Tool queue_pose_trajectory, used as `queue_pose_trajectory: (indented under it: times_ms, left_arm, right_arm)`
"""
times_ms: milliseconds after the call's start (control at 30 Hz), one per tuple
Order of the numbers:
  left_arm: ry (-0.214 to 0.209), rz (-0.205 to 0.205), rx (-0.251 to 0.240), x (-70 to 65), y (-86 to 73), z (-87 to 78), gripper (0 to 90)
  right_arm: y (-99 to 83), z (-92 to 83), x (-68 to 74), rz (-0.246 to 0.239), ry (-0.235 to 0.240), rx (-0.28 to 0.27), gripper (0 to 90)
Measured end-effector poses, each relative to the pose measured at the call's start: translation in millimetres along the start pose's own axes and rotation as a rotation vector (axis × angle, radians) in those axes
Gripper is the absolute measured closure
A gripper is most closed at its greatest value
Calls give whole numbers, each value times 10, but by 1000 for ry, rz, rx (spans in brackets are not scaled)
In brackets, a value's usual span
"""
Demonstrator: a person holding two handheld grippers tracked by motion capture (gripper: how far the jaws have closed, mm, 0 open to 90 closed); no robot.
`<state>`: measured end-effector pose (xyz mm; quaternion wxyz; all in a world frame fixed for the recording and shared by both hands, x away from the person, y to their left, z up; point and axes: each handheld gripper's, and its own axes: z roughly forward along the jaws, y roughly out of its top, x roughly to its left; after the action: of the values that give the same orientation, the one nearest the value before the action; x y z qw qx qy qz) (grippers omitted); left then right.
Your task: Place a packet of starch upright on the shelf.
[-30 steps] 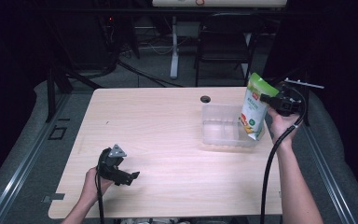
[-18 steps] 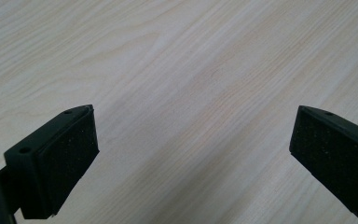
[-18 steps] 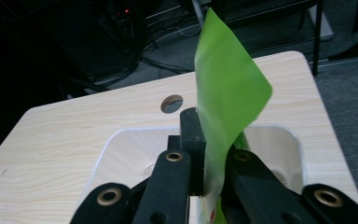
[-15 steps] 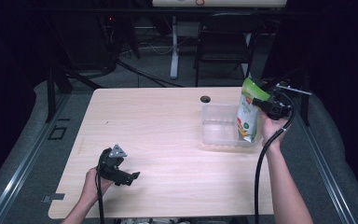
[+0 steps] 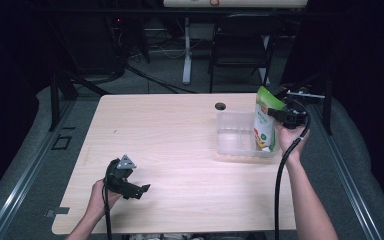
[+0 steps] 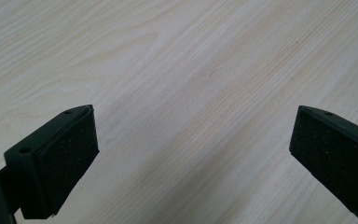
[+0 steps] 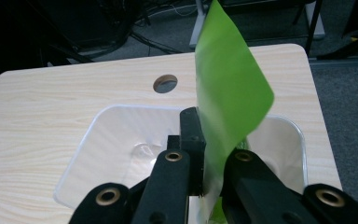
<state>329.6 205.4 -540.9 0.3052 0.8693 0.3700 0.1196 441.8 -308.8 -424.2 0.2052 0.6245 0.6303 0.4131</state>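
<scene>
- Two grippers are at work, each in a different role: the right gripper [image 5: 280, 114] carries a green pouch [image 5: 264, 120], while the left gripper [image 5: 130, 186] sits idle near the front left of the table [image 5: 170, 140].
- Right gripper: its jaws are clamped together on the pouch's upper part. In the right gripper view the green film [image 7: 230, 93] rises from between the two black jaws, so the grip is on the flat top strip, probably because that strip is thin enough to pinch and lets the filled body hang below.
- Pouch: held upright, it hangs at the right end of the clear plastic tub [image 5: 230, 135], with its lower part against or just inside the tub's right wall. Whether the bottom already rests on the tub floor I cannot tell.
- Clear tub: it stands open-topped near the table's right edge, just in front of the round cable hole [image 5: 220, 106]. Holding the pouch upright over the opening suits lowering it straight in.
- Left gripper: its jaws stand wide apart with nothing but bare wood between them, and its pads [image 6: 65, 158] hover low over the table. It is well apart from the tub and pouch, likely parked out of the way.
</scene>
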Motion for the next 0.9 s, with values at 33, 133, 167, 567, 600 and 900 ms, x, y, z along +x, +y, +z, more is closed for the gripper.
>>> queue_pose_trajectory:
  times_ms: [33,133,167,567,600,900]
  left_arm:
    - [0,0,0,0,0,0,10]
    - [-2,-2,1,0,0,3,10]
    - [0,-1,1,1,0,2,10]
    - [-3,1,4,-2,0,2,10]
    - [-3,2,4,-4,0,3,10]
    - [-2,1,8,-7,1,11,10]
  right_arm:
    - [-8,10,-2,0,0,-2,895]
    - [-24,18,-15,-3,0,12,896]
    - [-26,18,-19,-6,0,12,895]
    - [-77,-26,-143,14,-35,-2,895]
    - [-82,-31,-164,17,-37,-3,895]
    - [-147,-70,-327,13,-102,-6,896]
